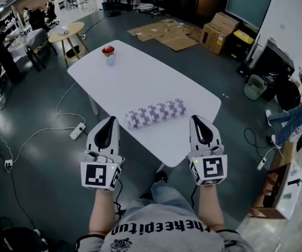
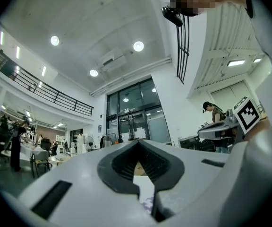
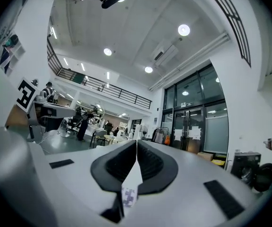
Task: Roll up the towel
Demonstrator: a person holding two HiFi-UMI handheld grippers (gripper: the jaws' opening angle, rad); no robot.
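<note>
Left gripper (image 1: 109,121): jaws fully together, nothing between the pads. Right gripper (image 1: 198,119): the same, closed and empty.

Towel (image 1: 156,113): purple-and-white check, rolled into a cylinder. It lies on the white table (image 1: 140,72) ahead of the jaw tips, between the two grippers and touching neither. Each gripper view shows only a sliver of its pattern, through the gap beneath the closed pads.

Beyond the towel, well past the jaws, a small cup (image 1: 108,55) with something red on top stands at the table's far end.

Writing: each marker cube (image 1: 101,175) carries black-and-white square code patterns, no words. The person's grey shirt (image 1: 161,230), behind the grippers, has white lettering that sits upside down in the head view and is not surely readable.
</note>
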